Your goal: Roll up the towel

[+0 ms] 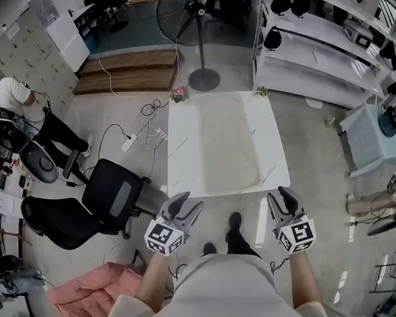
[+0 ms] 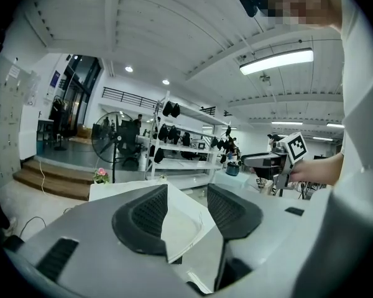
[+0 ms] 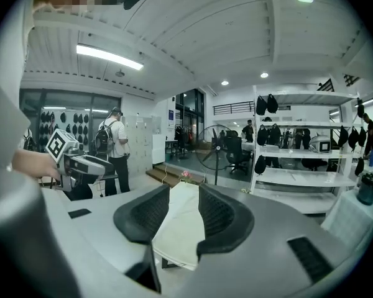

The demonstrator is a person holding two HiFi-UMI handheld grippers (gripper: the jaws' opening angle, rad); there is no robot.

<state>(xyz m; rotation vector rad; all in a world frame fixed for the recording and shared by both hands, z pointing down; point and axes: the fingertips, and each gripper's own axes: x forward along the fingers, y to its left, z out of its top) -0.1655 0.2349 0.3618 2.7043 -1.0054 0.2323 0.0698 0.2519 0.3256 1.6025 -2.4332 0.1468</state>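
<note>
Presently the towel (image 1: 230,144) is lying flat and unrolled along the middle of the white table (image 1: 181,157), running from the far edge almost to the near edge. The left gripper (image 1: 185,207) is hovering just off the near left corner and the right gripper (image 1: 282,201) just off the near right corner, neither touching the cloth. Both pairs of jaws are standing apart, gripping nothing. Small flowers (image 1: 179,94) are sitting at the far left corner.

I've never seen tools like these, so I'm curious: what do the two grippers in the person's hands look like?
Both the left gripper and right gripper are light grey, with two curved jaws lined with dark ribbed pads. Each carries a cube of black-and-white square markers.
</note>
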